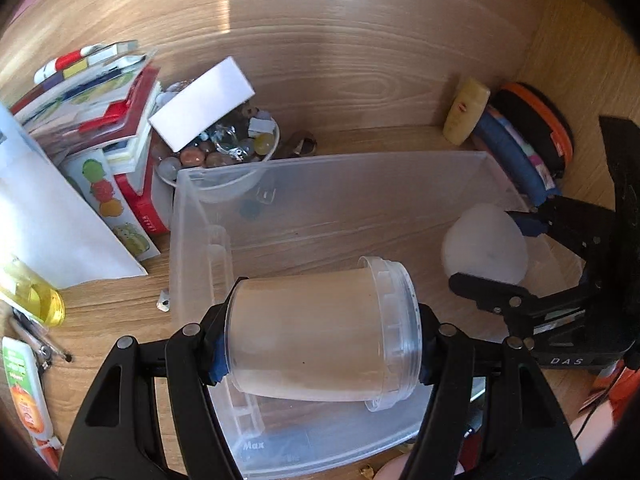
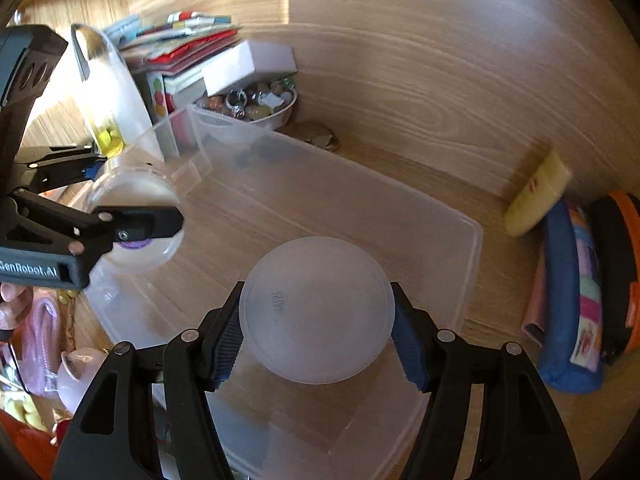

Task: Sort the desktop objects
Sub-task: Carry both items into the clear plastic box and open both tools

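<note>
The left gripper (image 1: 322,346) clamps a clear plastic jar (image 1: 320,332) lying on its side, one blue-padded finger on the base and the other on the threaded mouth. The jar is held above the near left part of a clear plastic storage bin (image 1: 208,240), which stands on the wooden desk (image 1: 360,60). The bin's near wall bears the embossed word "Max".

The right gripper (image 2: 318,338) pinches a frosted round lid (image 2: 318,310) by its rim, one pad on each side. The lid is held over the bin's interior, toward its right end. Small embossed characters sit on the lid's face; they cannot be read.

The right gripper's body, in the left wrist view, shows the letters "DAS". The left gripper's body, in the right wrist view, reads "GenRobot.AI".

Behind the bin's far left corner, a white bowl (image 1: 224,148) holds beads and marbles, with a white box (image 1: 202,104) resting across it. Left of the bowl stands a stack of booklets (image 1: 100,96), one with fruit pictures. At the desk's far right, against the back panel, a yellow bottle (image 1: 466,110) leans on a blue pouch (image 1: 508,156) and an orange-rimmed black case (image 1: 540,124). A sheet of white paper (image 1: 44,224) lies near the desk's left edge.
</note>
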